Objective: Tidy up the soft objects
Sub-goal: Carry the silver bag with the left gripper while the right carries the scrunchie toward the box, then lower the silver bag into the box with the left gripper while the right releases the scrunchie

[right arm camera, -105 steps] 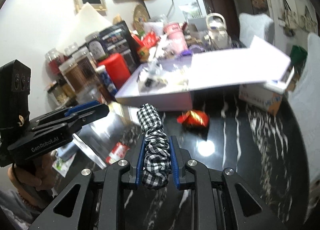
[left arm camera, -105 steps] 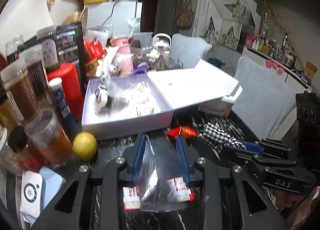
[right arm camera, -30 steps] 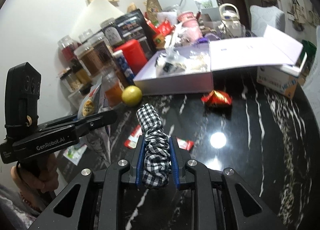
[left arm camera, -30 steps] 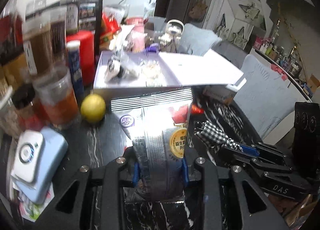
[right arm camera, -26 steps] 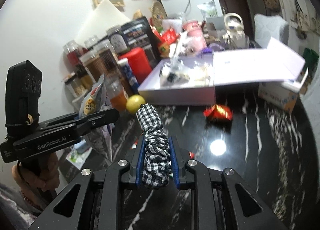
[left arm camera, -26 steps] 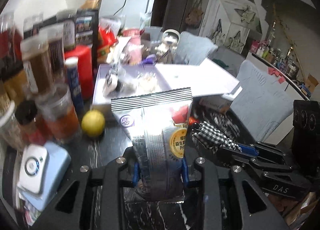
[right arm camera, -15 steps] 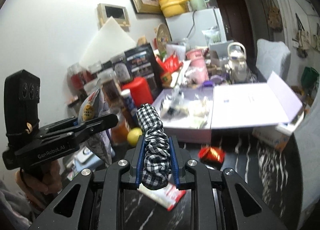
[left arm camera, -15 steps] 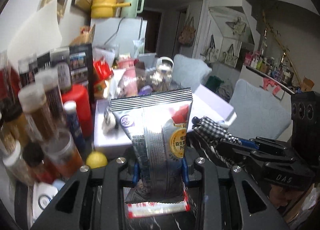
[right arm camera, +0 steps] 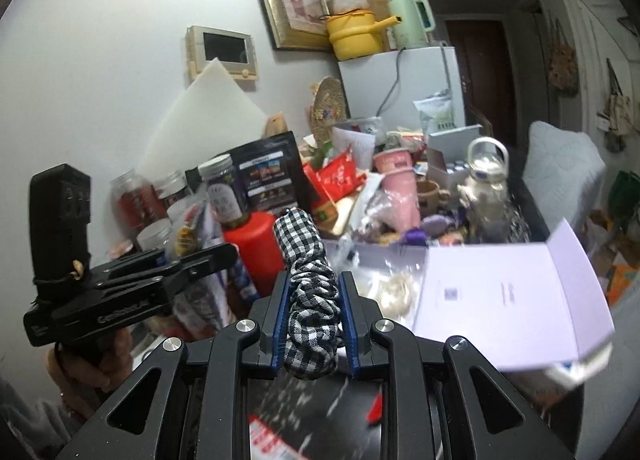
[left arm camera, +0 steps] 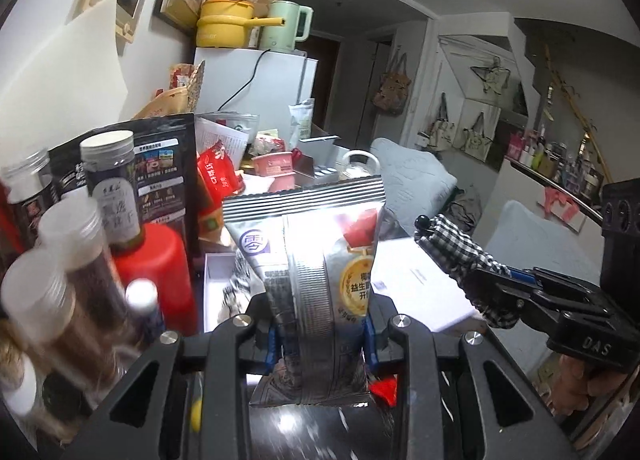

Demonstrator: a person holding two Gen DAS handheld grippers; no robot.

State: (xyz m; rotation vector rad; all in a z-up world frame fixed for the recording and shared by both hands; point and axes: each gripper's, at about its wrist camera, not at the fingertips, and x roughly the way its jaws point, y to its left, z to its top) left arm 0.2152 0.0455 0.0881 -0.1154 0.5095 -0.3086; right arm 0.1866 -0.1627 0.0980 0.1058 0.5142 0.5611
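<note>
My left gripper [left arm camera: 320, 336] is shut on a silver snack bag [left arm camera: 312, 284] and holds it upright, raised above the black marble table. My right gripper [right arm camera: 313, 318] is shut on a black-and-white checked scrunchie [right arm camera: 308, 280], also raised. Each gripper shows in the other's view: the right one with the scrunchie [left arm camera: 460, 248] at the right, the left one [right arm camera: 208, 256] at the left. The open lilac box [right arm camera: 400, 260] with its lid [right arm camera: 504, 296] folded to the right lies ahead, holding several small soft items.
Jars [left arm camera: 108, 187], a red canister [left arm camera: 156, 268] and a black pouch [left arm camera: 160, 163] crowd the left. A pink cup [right arm camera: 396, 179], a glass teapot [right arm camera: 486, 183] and clutter stand behind the box. A white fridge [right arm camera: 404, 87] is at the back. Red wrappers [right arm camera: 376, 414] lie on the table.
Both grippers have risen and tilted up with their loads still held. The table has dropped low in both views and the box is nearer.
</note>
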